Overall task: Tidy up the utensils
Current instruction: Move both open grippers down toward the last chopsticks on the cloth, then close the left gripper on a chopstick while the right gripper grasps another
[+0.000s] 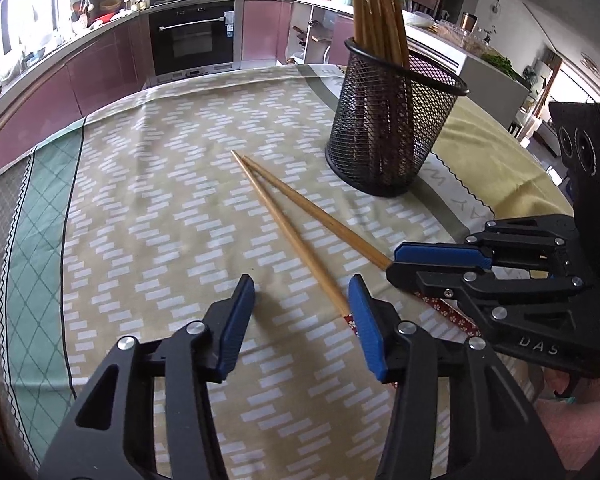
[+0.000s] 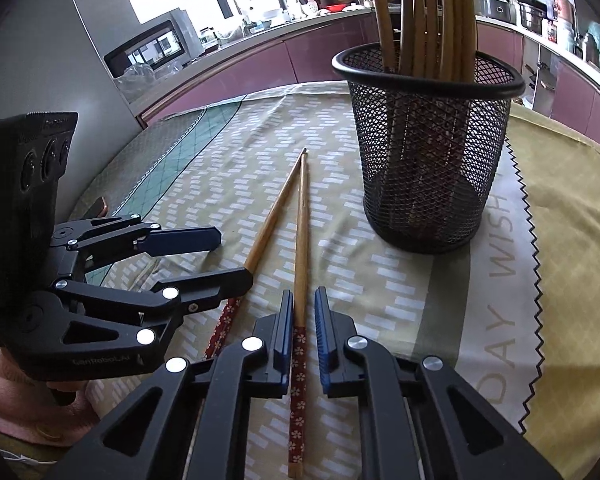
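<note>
Right wrist view: right gripper (image 2: 303, 320) clamps one chopstick (image 2: 300, 240). Left gripper (image 1: 302, 312) straddles the other chopstick (image 1: 296, 240), unclamped. Next: lift into mesh holder (image 2: 428, 152).

Left gripper (image 1: 300, 312): black skeletal linkage arms with triangular cut-outs, silver round rivets, blue ribbed finger pads (image 1: 236, 324). Right gripper (image 2: 303, 328): same black frame, silver rivets, blue ribbed pads; white lettering "DAS" on its body. Each carries a black textured block with three round ringed recesses. Pink sleeve (image 2: 8, 400) at near edge.
</note>
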A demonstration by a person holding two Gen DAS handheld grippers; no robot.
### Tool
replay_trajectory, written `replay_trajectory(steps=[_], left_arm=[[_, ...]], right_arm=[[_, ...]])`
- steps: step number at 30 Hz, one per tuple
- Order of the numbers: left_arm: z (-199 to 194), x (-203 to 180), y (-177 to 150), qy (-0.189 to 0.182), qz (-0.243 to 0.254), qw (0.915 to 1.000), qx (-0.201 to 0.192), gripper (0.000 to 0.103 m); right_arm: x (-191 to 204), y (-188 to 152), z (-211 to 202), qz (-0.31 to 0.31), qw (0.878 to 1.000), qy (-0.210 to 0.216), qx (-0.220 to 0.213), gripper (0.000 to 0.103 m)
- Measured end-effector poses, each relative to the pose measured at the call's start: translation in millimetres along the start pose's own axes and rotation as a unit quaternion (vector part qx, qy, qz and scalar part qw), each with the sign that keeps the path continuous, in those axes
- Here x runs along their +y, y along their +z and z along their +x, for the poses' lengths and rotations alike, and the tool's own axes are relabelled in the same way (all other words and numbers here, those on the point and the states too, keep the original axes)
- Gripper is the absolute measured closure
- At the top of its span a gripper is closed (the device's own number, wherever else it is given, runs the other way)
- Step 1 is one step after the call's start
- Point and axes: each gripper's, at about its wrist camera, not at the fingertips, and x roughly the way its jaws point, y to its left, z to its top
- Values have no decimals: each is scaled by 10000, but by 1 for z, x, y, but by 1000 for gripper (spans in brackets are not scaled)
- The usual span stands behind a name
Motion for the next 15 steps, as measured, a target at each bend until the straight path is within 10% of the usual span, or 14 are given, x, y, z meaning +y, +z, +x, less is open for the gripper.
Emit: replay_trajectory(steps=[15], left_arm=[[-6, 12, -8, -39, -340, 9994, 67, 92]], right_arm=[[0, 4, 2, -10, 10000, -50, -23, 93]])
